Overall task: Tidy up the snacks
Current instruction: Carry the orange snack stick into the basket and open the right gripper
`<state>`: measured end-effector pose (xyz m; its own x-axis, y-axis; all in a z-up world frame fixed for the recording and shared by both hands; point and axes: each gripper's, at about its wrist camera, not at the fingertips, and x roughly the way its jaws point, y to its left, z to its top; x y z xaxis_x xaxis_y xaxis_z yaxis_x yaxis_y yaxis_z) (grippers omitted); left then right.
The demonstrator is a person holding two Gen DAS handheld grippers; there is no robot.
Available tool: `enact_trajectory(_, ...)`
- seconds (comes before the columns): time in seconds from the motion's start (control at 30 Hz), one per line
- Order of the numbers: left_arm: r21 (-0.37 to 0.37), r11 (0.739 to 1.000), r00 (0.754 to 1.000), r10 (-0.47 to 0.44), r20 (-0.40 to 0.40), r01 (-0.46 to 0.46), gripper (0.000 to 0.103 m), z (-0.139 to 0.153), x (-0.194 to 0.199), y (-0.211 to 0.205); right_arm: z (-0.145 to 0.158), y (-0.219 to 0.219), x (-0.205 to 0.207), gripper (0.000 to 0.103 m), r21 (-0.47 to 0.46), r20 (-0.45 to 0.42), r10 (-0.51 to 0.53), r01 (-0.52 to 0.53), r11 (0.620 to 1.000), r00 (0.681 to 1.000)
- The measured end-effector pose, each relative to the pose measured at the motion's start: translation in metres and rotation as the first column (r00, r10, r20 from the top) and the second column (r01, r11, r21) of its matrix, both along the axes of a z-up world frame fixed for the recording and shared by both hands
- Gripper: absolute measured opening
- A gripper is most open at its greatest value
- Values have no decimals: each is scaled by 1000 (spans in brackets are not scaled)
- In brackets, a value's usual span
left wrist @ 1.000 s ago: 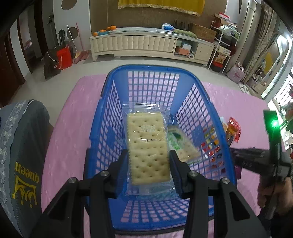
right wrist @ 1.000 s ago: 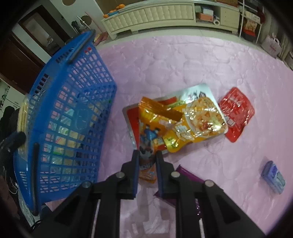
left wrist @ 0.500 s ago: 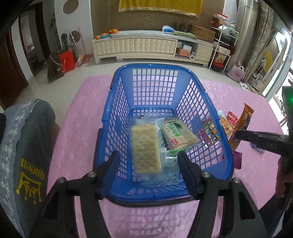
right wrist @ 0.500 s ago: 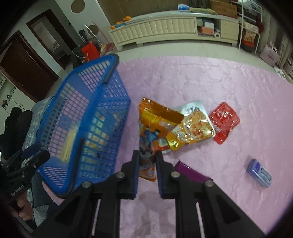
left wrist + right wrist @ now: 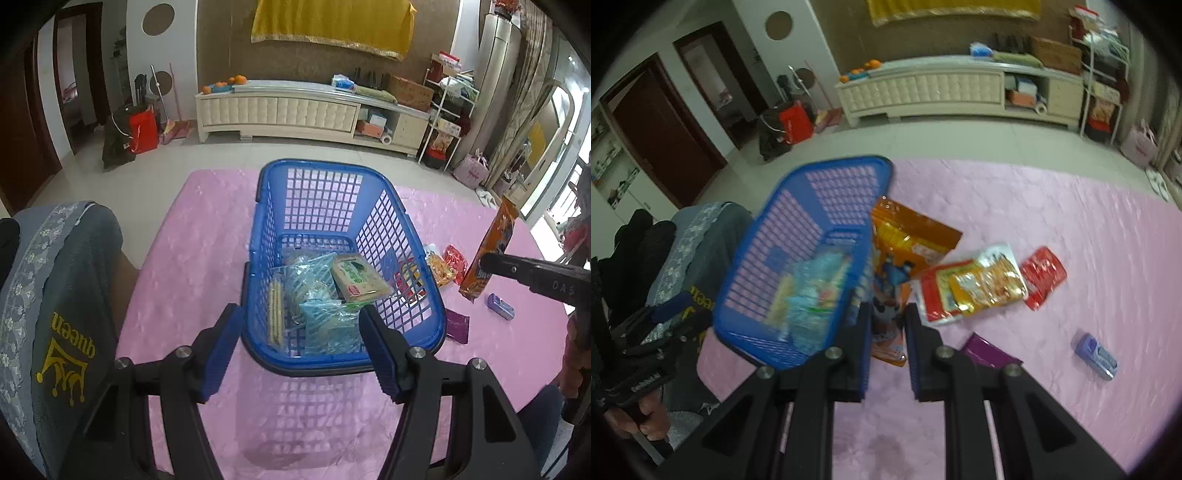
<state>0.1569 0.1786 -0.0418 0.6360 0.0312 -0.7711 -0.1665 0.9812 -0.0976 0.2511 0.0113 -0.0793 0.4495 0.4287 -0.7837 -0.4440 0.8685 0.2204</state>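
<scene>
A blue mesh basket stands on the pink tablecloth and holds a cracker pack on its edge, clear bluish packets and a green-labelled cracker pack. My left gripper is open and empty, above the basket's near rim. My right gripper is shut on an orange snack bag and holds it up beside the basket's right wall. The bag also shows in the left wrist view.
On the cloth right of the basket lie a red-and-yellow snack bag, a small red packet, a purple packet and a small blue box. A chair back with a grey "queen" garment stands at the left.
My left gripper let go of the cracker pack into the basket, opened and drew back. My right gripper lifted the orange bag off the cloth and carried it left toward the basket.
</scene>
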Motion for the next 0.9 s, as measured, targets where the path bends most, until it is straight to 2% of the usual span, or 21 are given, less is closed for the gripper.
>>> enact_trajectory(0.17, -20, 1000, 1000, 10, 17, -9, 63, 4, -8, 8, 15, 26, -10, 21, -8, 48, 51, -51, 999, 998)
enact_trajectory(0.37, -19, 1000, 1000, 7, 11, -7, 63, 2, -10, 11, 11, 55, -17, 21, -65, 101, 102, -96, 993, 990)
enact_trajectory(0.6, -35, 999, 1000, -2, -7, 1, 63, -9, -5, 13, -5, 79, -11, 21, -105, 94, 137, -127, 986, 986)
enact_trajectory(0.73, -23, 1000, 1000, -12, -12, 12, 63, -14, -2, 14, -18, 85, -4, 21, -128, 77, 130, -119, 985, 989)
enact_trajectory(0.9, -45, 999, 1000, -3, -22, 2, 63, -20, -1, 19, -30, 89, -6, 21, -139, 64, 127, -118, 983, 990)
